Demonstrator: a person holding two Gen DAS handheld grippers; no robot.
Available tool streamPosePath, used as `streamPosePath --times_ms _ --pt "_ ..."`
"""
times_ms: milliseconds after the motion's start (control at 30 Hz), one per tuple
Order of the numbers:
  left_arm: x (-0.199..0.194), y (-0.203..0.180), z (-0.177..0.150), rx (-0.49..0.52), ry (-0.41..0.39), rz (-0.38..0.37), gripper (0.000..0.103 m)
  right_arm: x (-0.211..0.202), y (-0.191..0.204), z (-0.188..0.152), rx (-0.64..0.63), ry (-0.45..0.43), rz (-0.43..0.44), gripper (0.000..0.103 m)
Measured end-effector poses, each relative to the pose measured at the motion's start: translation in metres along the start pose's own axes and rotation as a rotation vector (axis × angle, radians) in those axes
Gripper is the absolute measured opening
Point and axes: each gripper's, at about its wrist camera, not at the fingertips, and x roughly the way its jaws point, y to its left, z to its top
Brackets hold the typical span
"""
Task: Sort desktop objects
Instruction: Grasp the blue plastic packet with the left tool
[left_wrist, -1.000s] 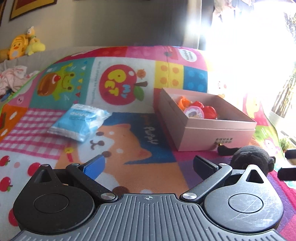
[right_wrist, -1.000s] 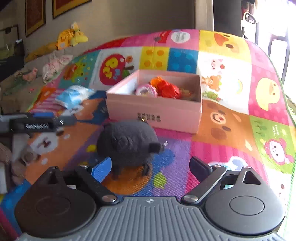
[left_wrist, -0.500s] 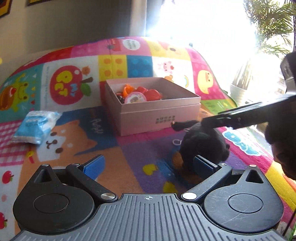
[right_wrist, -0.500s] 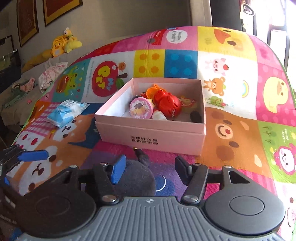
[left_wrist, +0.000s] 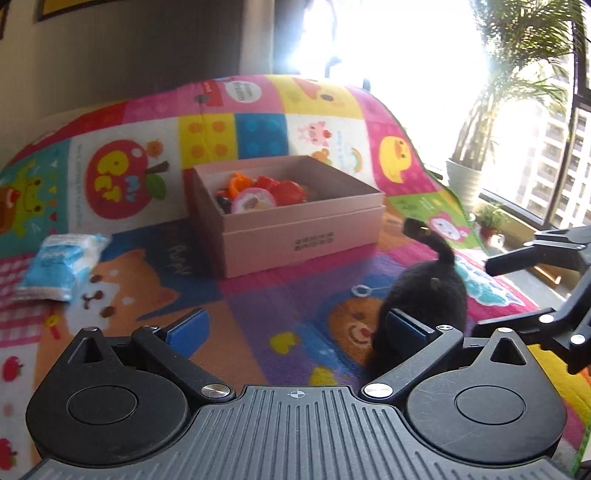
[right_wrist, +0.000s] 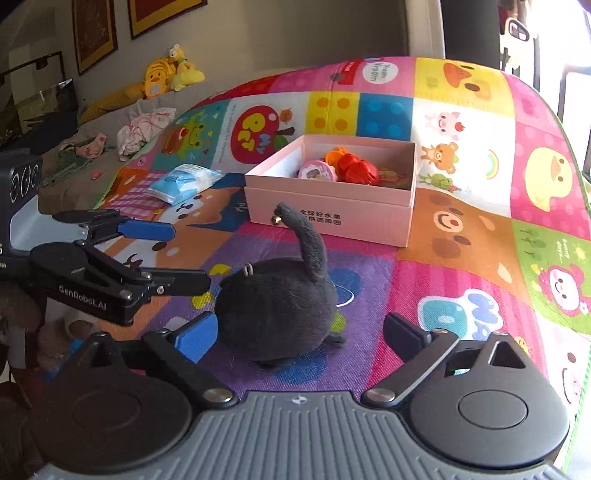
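A black plush cat (right_wrist: 275, 308) with a raised tail stands on the colourful play mat (right_wrist: 461, 229). It also shows in the left wrist view (left_wrist: 421, 295). My right gripper (right_wrist: 301, 334) is open, its jaws on either side of the plush, which sits nearer the left finger. My left gripper (left_wrist: 295, 326) is open and empty, its right finger just in front of the plush. A pink box (left_wrist: 295, 225) holding red, orange and pink toys stands behind; it also shows in the right wrist view (right_wrist: 332, 203). A blue-and-white packet (left_wrist: 61, 264) lies left.
The left gripper shows at the left of the right wrist view (right_wrist: 155, 258). Soft toys (right_wrist: 170, 74) and clothes (right_wrist: 144, 129) lie on the sofa at the back left. A window with potted plants (left_wrist: 465, 177) is beyond the mat's right edge.
The right gripper pulled back and its jaws opened wider; the plush is now fully in view with its tail upright. The left gripper shifted a little, bringing the plush closer to its right finger.
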Motion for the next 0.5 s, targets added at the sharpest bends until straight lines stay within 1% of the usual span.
streamPosePath --times_ms 67,100,167,233,300,333,367,500 --pt "0.001 0.022 0.003 -0.011 -0.013 0.109 0.103 0.002 0.004 -0.001 -0.014 -0.003 -0.011 0.100" --pt "0.004 0.036 0.005 -0.025 -0.019 0.179 0.103 0.004 0.004 -0.002 -0.009 -0.003 -0.019 0.101" --pt "0.015 0.068 0.011 -0.049 -0.034 0.348 0.103 0.005 0.003 -0.004 0.015 -0.016 -0.048 0.103" --pt "0.030 0.094 0.017 -0.005 -0.043 0.461 0.103 0.003 0.001 -0.007 0.052 -0.056 -0.085 0.103" --pt "0.050 0.116 0.023 0.047 -0.023 0.555 0.103 0.002 -0.001 -0.009 0.078 -0.096 -0.105 0.103" --pt "0.059 0.127 0.026 0.043 -0.002 0.578 0.103 0.002 -0.002 -0.009 0.094 -0.109 -0.103 0.103" --pt "0.068 0.138 0.028 0.020 0.020 0.582 0.103 0.002 -0.003 -0.008 0.108 -0.120 -0.099 0.103" --pt "0.097 0.170 0.033 -0.118 0.095 0.553 0.103 0.008 -0.008 -0.008 0.200 -0.175 -0.085 0.103"
